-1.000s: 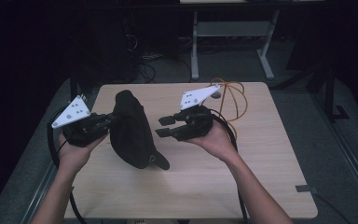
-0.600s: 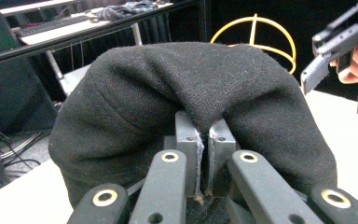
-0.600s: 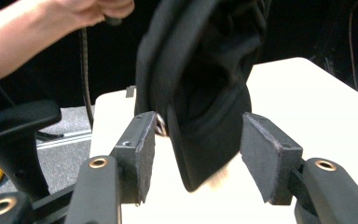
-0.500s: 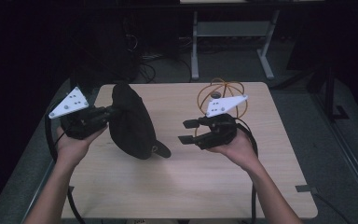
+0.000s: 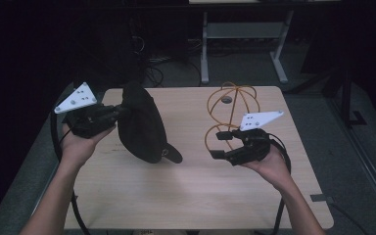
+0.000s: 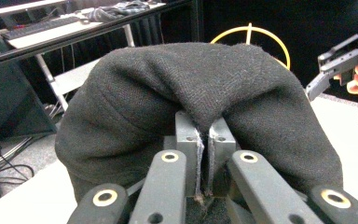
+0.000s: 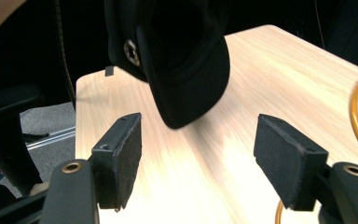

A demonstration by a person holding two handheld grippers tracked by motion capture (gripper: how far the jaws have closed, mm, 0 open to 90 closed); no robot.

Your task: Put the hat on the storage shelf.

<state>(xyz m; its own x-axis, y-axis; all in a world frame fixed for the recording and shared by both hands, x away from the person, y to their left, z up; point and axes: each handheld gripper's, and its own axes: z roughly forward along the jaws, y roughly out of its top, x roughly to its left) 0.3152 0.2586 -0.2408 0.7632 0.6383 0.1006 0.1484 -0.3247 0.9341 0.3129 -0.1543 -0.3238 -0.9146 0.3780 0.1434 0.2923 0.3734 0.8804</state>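
Now we hold the black woven cap (image 5: 139, 125) pinched in our left hand-held gripper (image 5: 108, 113), brim hanging above the pale wooden counter (image 5: 191, 191). Our right hand-held gripper (image 5: 219, 145) stands wide and empty beside the yellow wire frame (image 5: 232, 105); we should probably bring it squarely onto the brim before closing.

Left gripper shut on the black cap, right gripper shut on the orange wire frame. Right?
Half right. The left gripper is shut on the black cap. The right gripper is not shut on the orange wire frame: the right gripper view shows its jaws wide apart with nothing between them, the frame off to one side.
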